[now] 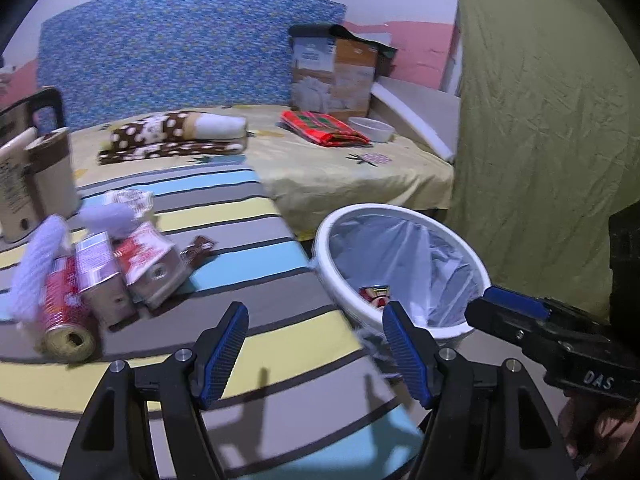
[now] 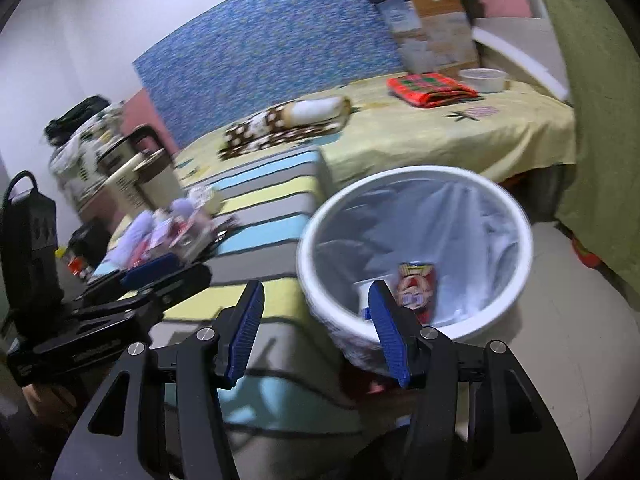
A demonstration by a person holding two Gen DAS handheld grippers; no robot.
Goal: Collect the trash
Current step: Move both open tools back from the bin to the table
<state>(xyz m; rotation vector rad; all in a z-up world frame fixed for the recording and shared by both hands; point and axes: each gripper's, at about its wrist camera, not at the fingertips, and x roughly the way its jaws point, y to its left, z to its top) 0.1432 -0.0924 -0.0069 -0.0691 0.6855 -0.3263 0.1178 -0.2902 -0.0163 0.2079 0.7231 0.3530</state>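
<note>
Blue-padded left claw point(image 1: 316, 354) and right claw point(image 2: 318, 336) gape empty; cartons point(image 1: 120, 276) ahead-left could topple if nudged.

Pretty sure I'm in somebody's bedroom: a bed point(image 1: 340, 168) with a yellow sheet, folded blankets point(image 1: 176, 136) on it, a patterned headboard point(image 1: 180, 48) right behind it.

Striped blue, yellow and grey cloth surface point(image 1: 248, 216) filled lower left of frame; on it at left lay a cluster of red-and-silver cartons point(image 1: 120, 276), a red patterned roll point(image 1: 66, 320) and white crumpled wrappers point(image 1: 34, 268), beside a beige jug point(image 1: 40, 184). Yellow-sheeted bed point(image 1: 340, 168) at centre carried a brown dotted blanket point(image 1: 172, 136), red folded cloth point(image 1: 324, 128), white bowl point(image 1: 372, 128) and cardboard box point(image 1: 336, 76).
</note>
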